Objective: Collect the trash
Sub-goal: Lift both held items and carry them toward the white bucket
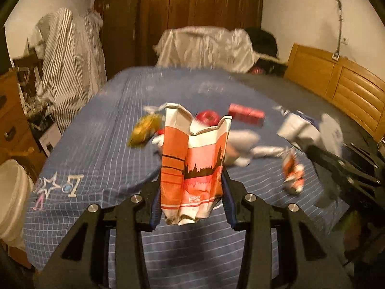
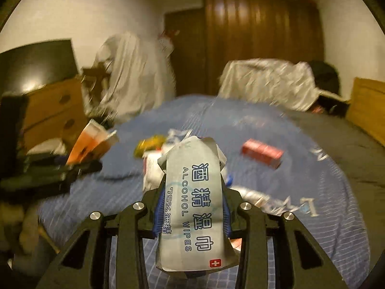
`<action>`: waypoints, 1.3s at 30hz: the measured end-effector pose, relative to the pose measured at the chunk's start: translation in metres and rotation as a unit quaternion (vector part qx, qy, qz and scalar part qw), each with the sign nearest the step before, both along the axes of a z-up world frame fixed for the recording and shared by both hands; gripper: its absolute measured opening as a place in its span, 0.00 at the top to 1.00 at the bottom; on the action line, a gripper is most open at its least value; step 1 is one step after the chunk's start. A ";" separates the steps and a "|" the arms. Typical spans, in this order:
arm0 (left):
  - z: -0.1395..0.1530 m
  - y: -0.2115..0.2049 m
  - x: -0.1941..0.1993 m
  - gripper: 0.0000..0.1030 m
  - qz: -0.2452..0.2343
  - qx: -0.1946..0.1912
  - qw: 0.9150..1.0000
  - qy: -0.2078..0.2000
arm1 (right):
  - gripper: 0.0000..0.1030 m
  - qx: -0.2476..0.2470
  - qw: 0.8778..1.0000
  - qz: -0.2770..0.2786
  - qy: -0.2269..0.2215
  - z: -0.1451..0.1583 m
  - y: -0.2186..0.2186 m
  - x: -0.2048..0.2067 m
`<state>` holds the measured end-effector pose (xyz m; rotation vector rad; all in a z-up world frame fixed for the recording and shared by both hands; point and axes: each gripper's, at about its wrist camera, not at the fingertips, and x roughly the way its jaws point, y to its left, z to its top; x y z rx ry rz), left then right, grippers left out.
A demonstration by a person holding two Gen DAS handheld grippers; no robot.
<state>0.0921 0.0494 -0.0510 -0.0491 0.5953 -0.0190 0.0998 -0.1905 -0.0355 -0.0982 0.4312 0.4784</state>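
My left gripper is shut on an orange and white paper bag and holds it above the blue checked bed cover. My right gripper is shut on a silver alcohol wipes packet, also above the bed. The right gripper and its packet show at the right of the left wrist view. The left gripper with the orange bag shows at the left of the right wrist view. More trash lies on the bed: a yellow wrapper, a red box, a red round item, white wrappers, an orange wrapper.
A white bucket stands at the bed's left corner beside a wooden dresser. A wooden headboard runs along the right. Covered furniture and a dark wardrobe stand beyond the bed. A dark screen sits on the dresser.
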 end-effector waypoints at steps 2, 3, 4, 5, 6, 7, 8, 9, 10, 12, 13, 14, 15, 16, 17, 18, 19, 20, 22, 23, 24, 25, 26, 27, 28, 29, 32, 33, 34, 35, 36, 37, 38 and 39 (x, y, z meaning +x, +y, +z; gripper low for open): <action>0.009 -0.018 -0.008 0.61 0.004 0.003 1.000 -0.027 | 0.62 0.013 0.999 -0.024 -0.024 0.011 -0.007 -0.008; 0.013 -0.024 -0.014 0.60 0.011 0.007 0.999 -0.039 | 0.62 0.019 0.999 -0.036 -0.035 0.015 -0.011 -0.012; 0.017 -0.030 -0.017 0.60 0.018 0.007 0.998 -0.053 | 0.62 0.022 0.998 -0.045 -0.045 0.019 -0.014 -0.016; 0.021 -0.033 -0.023 0.60 0.023 0.007 0.998 -0.064 | 0.62 0.026 0.997 -0.054 -0.055 0.022 -0.018 -0.021; 0.024 -0.037 -0.025 0.60 0.026 0.006 0.997 -0.072 | 0.62 0.030 0.996 -0.060 -0.060 0.025 -0.021 -0.023; 0.026 -0.040 -0.027 0.60 0.028 0.006 0.996 -0.079 | 0.62 0.033 0.995 -0.067 -0.065 0.027 -0.025 -0.025; 0.029 -0.044 -0.027 0.60 0.029 0.006 0.996 -0.086 | 0.61 0.035 0.994 -0.072 -0.070 0.029 -0.028 -0.027; 0.031 -0.044 -0.036 0.60 0.029 0.006 0.995 -0.090 | 0.61 0.036 0.994 -0.075 -0.072 0.030 -0.031 -0.028; 0.032 -0.045 -0.038 0.60 0.029 0.006 0.995 -0.093 | 0.61 0.037 0.994 -0.078 -0.074 0.031 -0.034 -0.029; 0.035 -0.047 -0.038 0.60 0.028 0.008 0.995 -0.097 | 0.61 0.038 0.993 -0.080 -0.077 0.033 -0.039 -0.033; 0.036 -0.047 -0.037 0.60 0.028 0.008 0.995 -0.099 | 0.61 0.038 0.993 -0.082 -0.077 0.034 -0.040 -0.033; 0.038 -0.048 -0.038 0.60 0.028 0.008 0.995 -0.100 | 0.61 0.037 0.993 -0.081 -0.077 0.035 -0.041 -0.034; 0.038 -0.048 -0.039 0.60 0.028 0.008 0.994 -0.101 | 0.61 0.036 0.993 -0.080 -0.077 0.036 -0.042 -0.035; 0.039 -0.047 -0.038 0.60 0.030 0.009 0.994 -0.101 | 0.61 0.035 0.993 -0.077 -0.076 0.036 -0.041 -0.035; 0.040 -0.043 -0.037 0.60 0.033 0.008 0.994 -0.101 | 0.61 0.034 0.994 -0.073 -0.075 0.038 -0.041 -0.035; 0.041 -0.042 -0.039 0.60 0.036 0.008 0.994 -0.101 | 0.61 0.033 0.994 -0.070 -0.074 0.040 -0.038 -0.036; 0.042 -0.041 -0.040 0.60 0.040 0.008 0.994 -0.101 | 0.61 0.031 0.995 -0.066 -0.075 0.042 -0.034 -0.037; 0.044 -0.034 -0.039 0.60 0.048 0.008 0.994 -0.101 | 0.61 0.029 0.995 -0.059 -0.076 0.045 -0.030 -0.037; 0.049 -0.023 -0.040 0.60 0.060 0.006 0.993 -0.102 | 0.61 0.030 0.996 -0.045 -0.073 0.053 -0.022 -0.030; 0.052 -0.014 -0.040 0.60 0.070 0.007 0.992 -0.103 | 0.61 0.029 0.996 -0.036 -0.073 0.057 -0.016 -0.028; 0.055 -0.006 -0.040 0.60 0.078 0.007 0.992 -0.103 | 0.61 0.029 0.997 -0.029 -0.073 0.060 -0.010 -0.027; 0.058 0.000 -0.040 0.60 0.084 0.008 0.991 -0.103 | 0.61 0.029 0.997 -0.021 -0.072 0.064 -0.003 -0.025; 0.060 0.008 -0.040 0.60 0.092 0.008 0.990 -0.102 | 0.61 0.029 0.997 -0.008 -0.072 0.069 0.008 -0.022; 0.062 0.019 -0.041 0.60 0.103 0.010 0.989 -0.102 | 0.61 0.029 0.997 0.000 -0.072 0.073 0.017 -0.020; 0.065 0.029 -0.041 0.60 0.112 0.010 0.989 -0.101 | 0.61 0.030 0.997 0.013 -0.070 0.077 0.029 -0.018; 0.067 0.039 -0.042 0.60 0.121 0.011 0.988 -0.100 | 0.61 0.032 0.997 0.026 -0.067 0.079 0.043 -0.015; 0.073 0.068 -0.046 0.60 0.148 0.015 0.984 -0.097 | 0.61 0.035 0.996 0.060 -0.057 0.087 0.081 -0.008; 0.074 0.076 -0.048 0.60 0.155 0.015 0.983 -0.095 | 0.61 0.034 0.996 0.068 -0.055 0.091 0.096 -0.006; 0.076 0.086 -0.049 0.60 0.164 0.017 0.982 -0.094 | 0.61 0.035 0.995 0.079 -0.053 0.094 0.110 -0.005; 0.077 0.100 -0.052 0.60 0.176 0.017 0.980 -0.091 | 0.61 0.036 0.994 0.090 -0.049 0.095 0.124 -0.004; 0.078 0.109 -0.054 0.60 0.184 0.015 0.979 -0.089 | 0.61 0.034 0.993 0.105 -0.044 0.098 0.142 -0.003; 0.079 0.119 -0.056 0.60 0.193 0.015 0.977 -0.086 | 0.61 0.032 0.992 0.117 -0.042 0.100 0.157 -0.003; 0.081 0.131 -0.058 0.60 0.204 0.016 0.975 -0.085 | 0.61 0.031 0.990 0.129 -0.039 0.102 0.172 -0.003; 0.083 0.145 -0.062 0.60 0.216 0.016 0.973 -0.083 | 0.61 0.029 0.989 0.140 -0.037 0.105 0.188 -0.004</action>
